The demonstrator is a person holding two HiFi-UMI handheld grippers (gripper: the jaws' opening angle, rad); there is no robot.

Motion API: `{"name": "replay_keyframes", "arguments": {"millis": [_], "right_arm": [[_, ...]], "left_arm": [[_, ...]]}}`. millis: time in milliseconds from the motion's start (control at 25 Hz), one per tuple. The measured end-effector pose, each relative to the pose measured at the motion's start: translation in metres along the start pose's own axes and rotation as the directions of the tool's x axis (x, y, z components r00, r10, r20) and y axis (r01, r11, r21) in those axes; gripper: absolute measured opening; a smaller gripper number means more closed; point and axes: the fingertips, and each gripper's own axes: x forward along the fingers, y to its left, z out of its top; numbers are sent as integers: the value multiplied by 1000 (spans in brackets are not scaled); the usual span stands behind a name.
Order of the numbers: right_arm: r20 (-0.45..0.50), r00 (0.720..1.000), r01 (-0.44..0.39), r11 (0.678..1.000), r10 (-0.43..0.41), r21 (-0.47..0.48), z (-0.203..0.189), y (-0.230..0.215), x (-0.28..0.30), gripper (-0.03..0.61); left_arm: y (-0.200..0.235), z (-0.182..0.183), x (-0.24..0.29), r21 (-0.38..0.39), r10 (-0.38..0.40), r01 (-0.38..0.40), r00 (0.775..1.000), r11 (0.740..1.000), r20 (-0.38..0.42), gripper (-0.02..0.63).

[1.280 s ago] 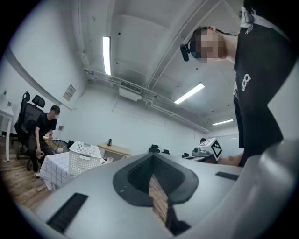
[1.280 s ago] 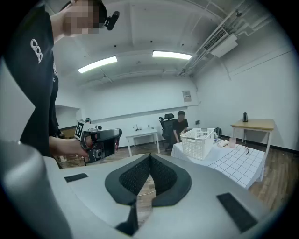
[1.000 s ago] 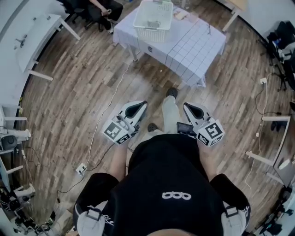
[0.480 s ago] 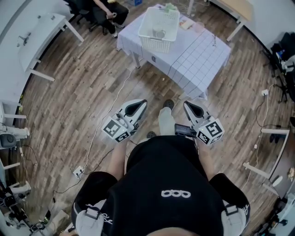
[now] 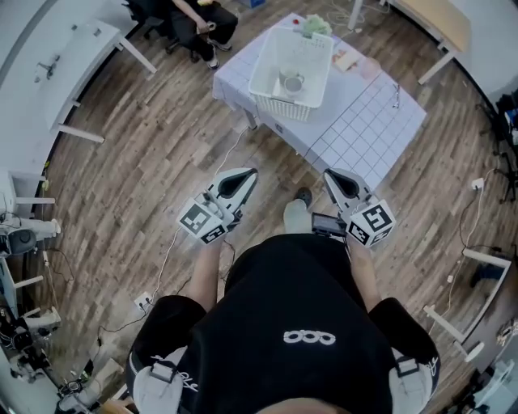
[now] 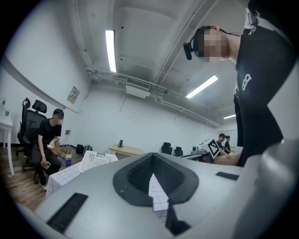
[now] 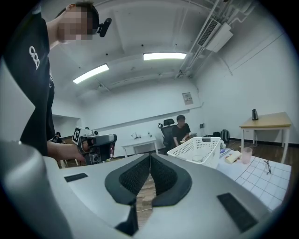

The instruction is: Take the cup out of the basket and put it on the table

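Note:
A white basket (image 5: 291,61) stands on the table (image 5: 364,129) with the checked cloth, some way ahead of me. A small cup (image 5: 291,82) lies inside it. In the right gripper view the basket (image 7: 196,149) is at mid right with the cup (image 7: 198,158) showing through its wall. The left gripper view shows the basket (image 6: 97,160) at lower left. My left gripper (image 5: 239,179) and right gripper (image 5: 337,179) are held at waist height over the wooden floor, short of the table. Both are shut and hold nothing, as their own views show: left gripper (image 6: 153,163), right gripper (image 7: 150,161).
A person sits on a chair (image 5: 194,18) beyond the table's left end. On the cloth past the basket lie a pink cup (image 5: 369,68), a green object (image 5: 316,24) and glasses (image 5: 396,93). A white desk (image 5: 65,65) stands left, and a cable (image 5: 174,242) runs across the floor.
The table and basket have come closer and slid lower and to the right in the head view as the person walked forward. Both grippers stay shut and level.

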Motion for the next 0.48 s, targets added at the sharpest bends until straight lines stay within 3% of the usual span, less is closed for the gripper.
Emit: {"name": "replay_keyframes", "arguments": {"millis": [240,480], "right_arm": [[-7,1000,-29,999,29,-26,25,-79,37,25],[-8,1000,-30,1000,30,-6,32,-131,54,25]], "left_arm": [[55,13,62,30,42,-41,998,999,-36,8],[86,22,110,65,53,-48,995,997,-79,8]]}}
